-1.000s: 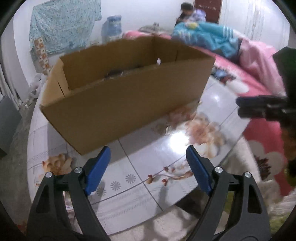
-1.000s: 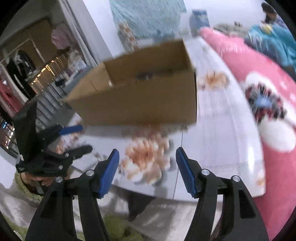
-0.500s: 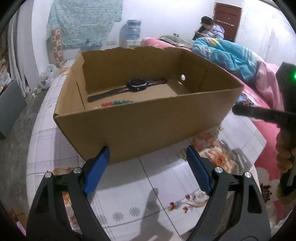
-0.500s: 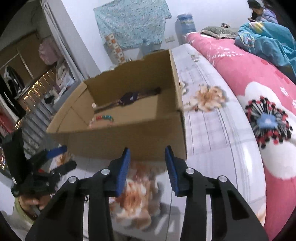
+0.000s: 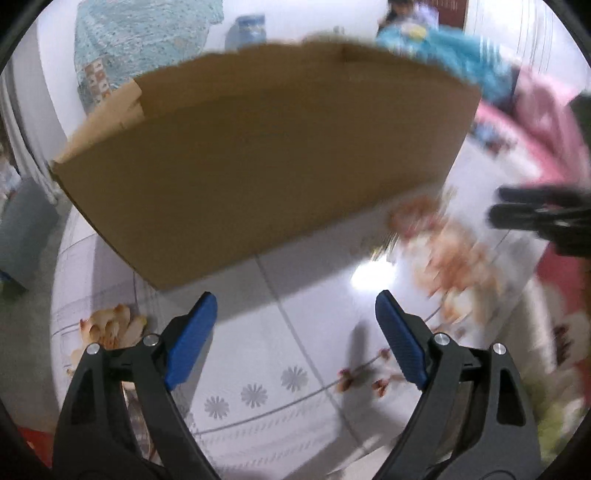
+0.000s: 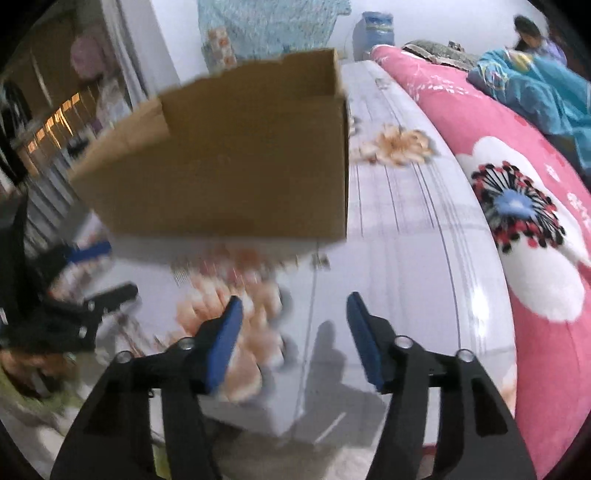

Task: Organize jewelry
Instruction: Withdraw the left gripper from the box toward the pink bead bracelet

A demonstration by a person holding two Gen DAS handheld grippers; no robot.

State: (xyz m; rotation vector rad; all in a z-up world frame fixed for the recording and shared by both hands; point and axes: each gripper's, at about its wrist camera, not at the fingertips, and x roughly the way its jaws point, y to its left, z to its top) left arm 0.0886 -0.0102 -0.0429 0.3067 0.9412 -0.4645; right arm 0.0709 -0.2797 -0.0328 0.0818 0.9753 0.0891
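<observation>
My left tongs [image 5: 295,310] gape wide over the flowered table [image 5: 280,354], nothing between them, the cardboard box [image 5: 266,162] at twelve o'clock. My right tongs [image 6: 293,308] have just been opening, empty, with the box [image 6: 236,166] at eleven; its inside is hidden, so I can't see the jewelry.

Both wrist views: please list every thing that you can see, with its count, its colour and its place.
cardboard box: one, brown, on the table, ahead of both grippers; inside hidden
table: one, white with flower prints, under the box
bedding: pink with flowers, right of the table
blue blanket: one, on the bedding, far right
person: one, seated far back
left gripper: black, blue pads, open, empty
right gripper: black, blue pads, just opening, empty
</observation>
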